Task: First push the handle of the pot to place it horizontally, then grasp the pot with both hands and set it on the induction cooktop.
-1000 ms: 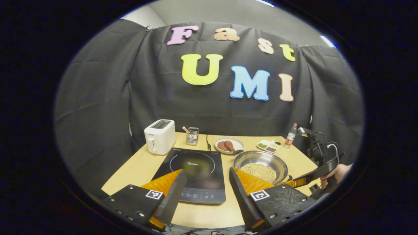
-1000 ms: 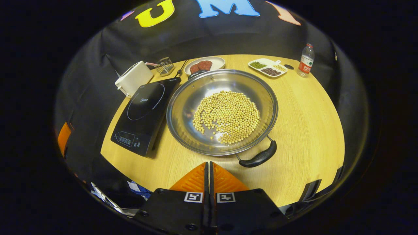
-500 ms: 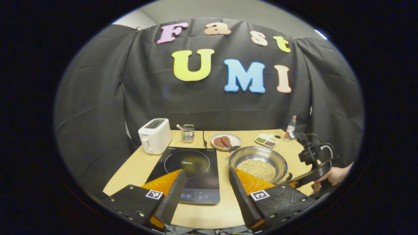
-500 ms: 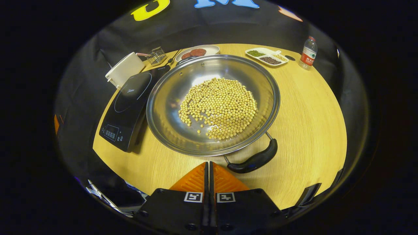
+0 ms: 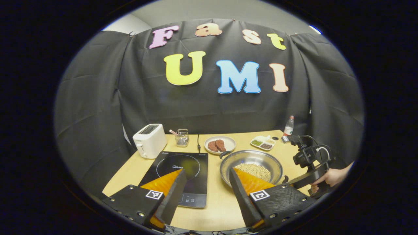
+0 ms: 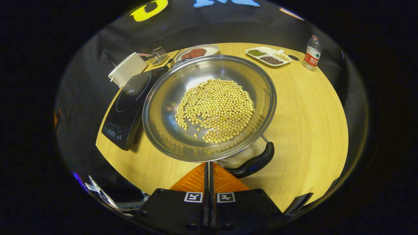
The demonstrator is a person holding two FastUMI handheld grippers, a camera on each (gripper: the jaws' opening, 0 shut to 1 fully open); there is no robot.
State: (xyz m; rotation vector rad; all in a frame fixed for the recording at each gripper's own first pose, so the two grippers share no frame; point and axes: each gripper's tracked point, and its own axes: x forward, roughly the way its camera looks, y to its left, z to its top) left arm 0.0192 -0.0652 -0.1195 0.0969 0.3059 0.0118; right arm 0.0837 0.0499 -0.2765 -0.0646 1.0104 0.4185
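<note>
Left gripper view. My left gripper (image 5: 204, 182) hangs above the near table edge, its two fingers spread wide with nothing between them. On the round wooden table (image 5: 137, 164) lies the flat black glass cooktop (image 5: 178, 173); just right of it sits the pot (image 5: 251, 166), a shallow steel bowl holding a bed of pale round beans (image 5: 253, 170). Behind them stand a white toaster (image 5: 149, 140), a wire caddy (image 5: 182, 137), a white plate (image 5: 220, 144) with two brown patties, a divided tray (image 5: 264, 142) of green and dark grains, and a clear bottle (image 5: 288, 126). At far right my hand (image 5: 328, 179) holds the right gripper (image 5: 295, 181) beside the pot's near handle.

Right gripper view. My right gripper (image 6: 209, 169) has its fingers pressed together, empty, their tips at the pot's (image 6: 163, 120) near rim, just left of the curved black handle (image 6: 253, 163). The beans (image 6: 215, 109) heap at the centre of the polished bowl. The pot rests on the table (image 6: 310, 114), its left rim overhanging the cooktop (image 6: 125, 104) edge; I cannot tell whether they touch.
</note>
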